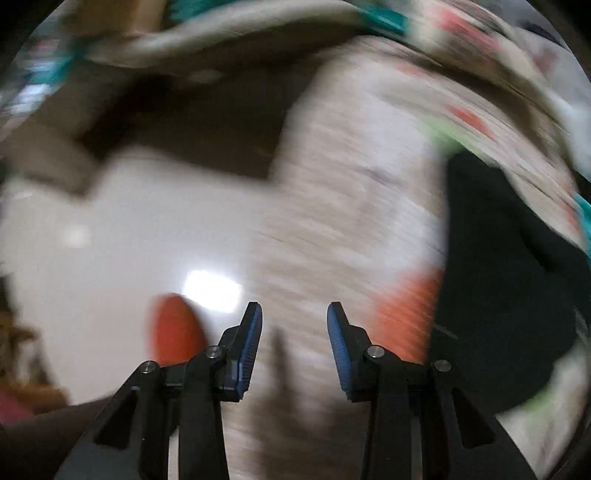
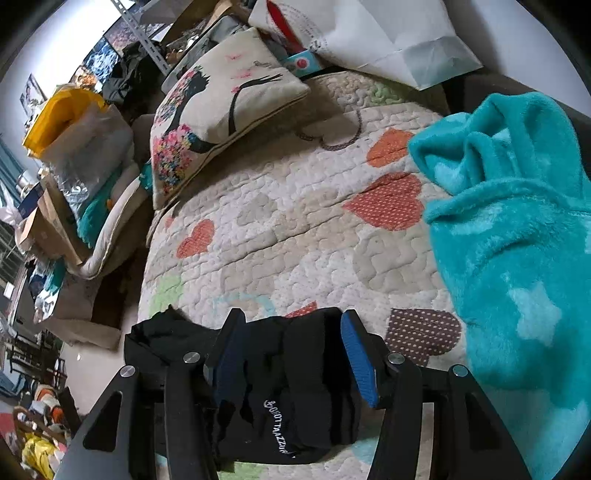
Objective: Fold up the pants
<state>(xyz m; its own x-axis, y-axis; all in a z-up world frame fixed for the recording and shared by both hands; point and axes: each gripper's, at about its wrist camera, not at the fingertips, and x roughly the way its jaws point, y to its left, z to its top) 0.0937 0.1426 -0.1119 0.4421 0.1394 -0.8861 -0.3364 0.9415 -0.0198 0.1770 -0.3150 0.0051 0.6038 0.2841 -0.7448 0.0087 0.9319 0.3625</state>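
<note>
The black pants (image 2: 295, 387) lie bunched on the quilted bed cover (image 2: 295, 229) at the near edge in the right wrist view, with white lettering showing. My right gripper (image 2: 291, 347) has its jaws wide apart around the bunched fabric, which sits between the blue pads (image 2: 358, 354) without being pinched. The left wrist view is heavily blurred by motion. My left gripper (image 1: 294, 328) is open and empty above the quilt (image 1: 351, 184). A dark mass (image 1: 509, 295), likely the pants, lies to its right.
A turquoise fleece blanket (image 2: 517, 240) is heaped on the right of the bed. A printed cushion (image 2: 221, 110) and a white paper bag (image 2: 388, 33) lie at the far end. Bags, boxes and clutter (image 2: 74, 166) fill the floor to the left. Pale floor (image 1: 129, 240) shows left of the bed.
</note>
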